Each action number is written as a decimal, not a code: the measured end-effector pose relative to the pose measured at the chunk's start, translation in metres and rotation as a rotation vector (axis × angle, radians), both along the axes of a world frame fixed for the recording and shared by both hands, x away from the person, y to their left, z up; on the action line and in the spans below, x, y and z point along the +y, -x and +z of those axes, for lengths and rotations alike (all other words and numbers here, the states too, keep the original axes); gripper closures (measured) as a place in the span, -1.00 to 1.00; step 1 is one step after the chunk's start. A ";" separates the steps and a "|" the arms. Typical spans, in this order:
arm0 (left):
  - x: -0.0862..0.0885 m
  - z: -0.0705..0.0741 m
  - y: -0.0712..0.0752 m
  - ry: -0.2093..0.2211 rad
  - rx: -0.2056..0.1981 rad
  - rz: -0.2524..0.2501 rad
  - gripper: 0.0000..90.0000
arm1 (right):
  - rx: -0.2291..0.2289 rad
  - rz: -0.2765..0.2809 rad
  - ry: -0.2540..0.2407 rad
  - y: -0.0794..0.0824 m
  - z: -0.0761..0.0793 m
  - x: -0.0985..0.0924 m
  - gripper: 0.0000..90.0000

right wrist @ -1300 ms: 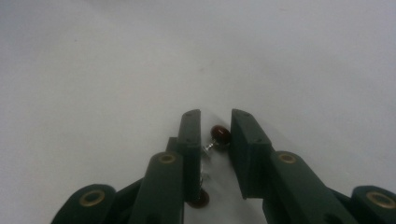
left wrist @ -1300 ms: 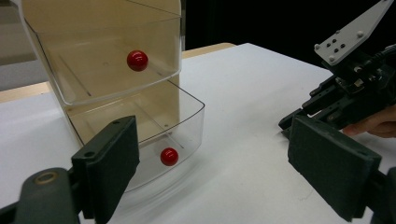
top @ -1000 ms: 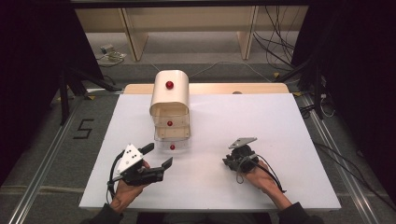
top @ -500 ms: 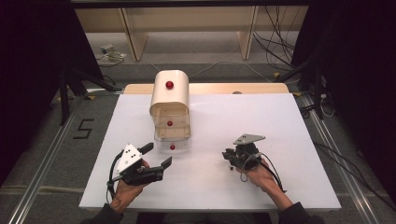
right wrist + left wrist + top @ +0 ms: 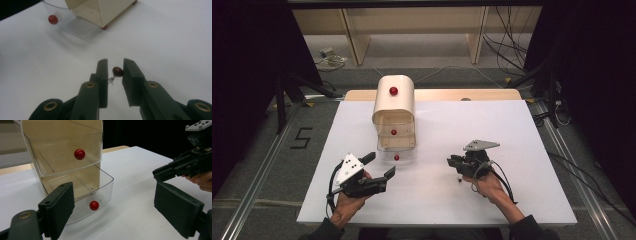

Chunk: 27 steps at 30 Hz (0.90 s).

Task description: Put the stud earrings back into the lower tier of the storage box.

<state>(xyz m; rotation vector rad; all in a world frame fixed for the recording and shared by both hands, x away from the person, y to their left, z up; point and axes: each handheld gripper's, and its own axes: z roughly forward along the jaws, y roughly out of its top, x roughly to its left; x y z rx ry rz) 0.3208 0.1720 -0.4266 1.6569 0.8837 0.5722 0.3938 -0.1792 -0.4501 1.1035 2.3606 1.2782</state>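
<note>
A white surface sits in a dark room, with pale wooden shelving beyond its far edge; on it, toward the right, lies the thing in hand, a small dark red bead with a thin wire hook at its base. In the right gripper view the bead sits between the tips of the right hand-held gripper; the jaws are nearly together around it, yet a sliver of gap shows on the left side, so I cannot tell whether the pads truly press on it. In the high view that gripper points toward nine o'clock, with the person's hand behind it at five o'clock.

Outward from there, at about ten o'clock from the bead, stands a small cream drawer chest; its bottom clear drawer is pulled out and empty, a red knob on its front; the drawer above is shut. The left hand-held gripper, jaws wide apart and holding nothing, waits at seven o'clock of the chest.

Judging the step as picking up the bead for the open drawer: close squarely on the bead's round body, not on the wire, since a round bead can squirt out of flat pads; lift straight up before travelling; keep the grip gentle and steady; approach the drawer from above its rim.
</note>
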 end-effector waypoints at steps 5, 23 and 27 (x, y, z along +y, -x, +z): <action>0.001 0.000 0.000 0.009 0.003 0.007 -0.64 | -0.015 0.014 -0.019 -0.001 0.007 0.005 0.68; 0.001 0.000 -0.002 0.008 0.010 0.021 -0.64 | -0.040 0.053 -0.065 -0.008 0.020 0.026 0.68; 0.002 0.000 -0.001 0.014 0.010 0.022 -0.64 | -0.044 0.064 -0.074 -0.009 0.023 0.033 0.68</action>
